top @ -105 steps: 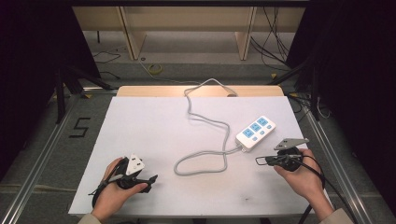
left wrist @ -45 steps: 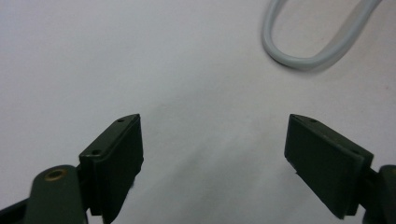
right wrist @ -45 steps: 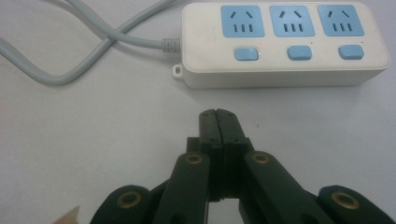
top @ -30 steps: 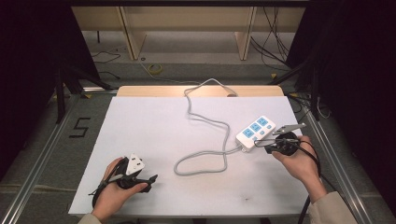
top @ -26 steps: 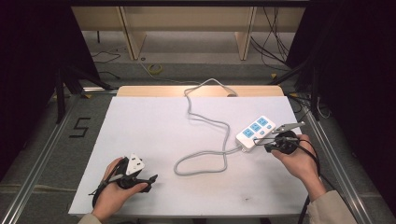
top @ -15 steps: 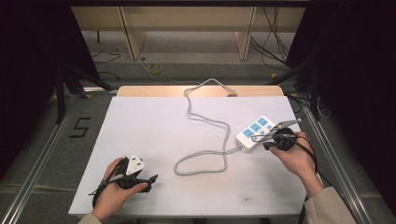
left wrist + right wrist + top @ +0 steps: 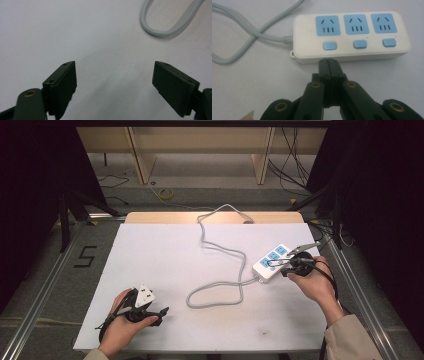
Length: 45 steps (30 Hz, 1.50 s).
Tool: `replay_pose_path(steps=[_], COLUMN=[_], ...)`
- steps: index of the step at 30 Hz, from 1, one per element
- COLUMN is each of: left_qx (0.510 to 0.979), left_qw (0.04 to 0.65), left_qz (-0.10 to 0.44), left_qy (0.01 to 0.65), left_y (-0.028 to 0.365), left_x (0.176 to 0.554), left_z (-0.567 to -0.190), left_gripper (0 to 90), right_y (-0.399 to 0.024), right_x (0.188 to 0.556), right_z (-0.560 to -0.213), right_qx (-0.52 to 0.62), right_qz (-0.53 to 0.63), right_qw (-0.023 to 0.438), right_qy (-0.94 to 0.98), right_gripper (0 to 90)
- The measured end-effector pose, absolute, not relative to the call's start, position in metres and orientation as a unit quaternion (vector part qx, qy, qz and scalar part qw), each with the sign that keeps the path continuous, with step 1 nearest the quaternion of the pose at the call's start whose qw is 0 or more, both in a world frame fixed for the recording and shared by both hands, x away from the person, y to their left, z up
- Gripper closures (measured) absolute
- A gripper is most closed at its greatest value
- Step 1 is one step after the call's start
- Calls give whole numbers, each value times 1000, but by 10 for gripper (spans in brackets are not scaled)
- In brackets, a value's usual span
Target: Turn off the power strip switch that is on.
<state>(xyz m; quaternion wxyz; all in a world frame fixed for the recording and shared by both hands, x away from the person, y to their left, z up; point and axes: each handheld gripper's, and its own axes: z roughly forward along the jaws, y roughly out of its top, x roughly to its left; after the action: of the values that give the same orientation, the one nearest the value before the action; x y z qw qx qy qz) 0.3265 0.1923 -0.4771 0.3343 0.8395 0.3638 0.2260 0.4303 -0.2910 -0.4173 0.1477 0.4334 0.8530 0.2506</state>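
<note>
My right gripper, jaws pressed together w/ nothing between them, is now sitting at the near long edge of the power strip, tips just below the leftmost blue button. A few secs back it was hanging off the strip's near-right side, clear of it; since then it's been creeping up and in toward the white body, while the strip itself isn't shifting. I'm reading that as lining up a closed-tip poke at a switch, approach nearly done and the press itself not yet made.

My left gripper, jaws spread wide over bare white table, is idling at the near-left corner, same spot as before, holding nothing.

The strip is lying flat at the table's right side, angled, three blue sockets w/ a blue button under each. A tiny red dot near the leftmost button may be an indicator lamp, tho it's too small to be sure. The grey cord is running off the strip's end, looping mid-table, then snaking to the far edge.
</note>
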Motion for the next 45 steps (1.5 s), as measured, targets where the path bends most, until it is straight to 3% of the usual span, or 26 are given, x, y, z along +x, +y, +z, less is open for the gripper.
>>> replay_pose_path(steps=[45], left_qx=[839], left_qw=[335], left_qz=[227], left_qy=[363], left_y=[192], left_x=[326], left_z=[-477], left_gripper=[195], right_y=[-280], right_x=[466], right_z=[-415], right_qx=[442], right_qz=[230], right_qw=[135], right_qy=[856], right_gripper=[900])
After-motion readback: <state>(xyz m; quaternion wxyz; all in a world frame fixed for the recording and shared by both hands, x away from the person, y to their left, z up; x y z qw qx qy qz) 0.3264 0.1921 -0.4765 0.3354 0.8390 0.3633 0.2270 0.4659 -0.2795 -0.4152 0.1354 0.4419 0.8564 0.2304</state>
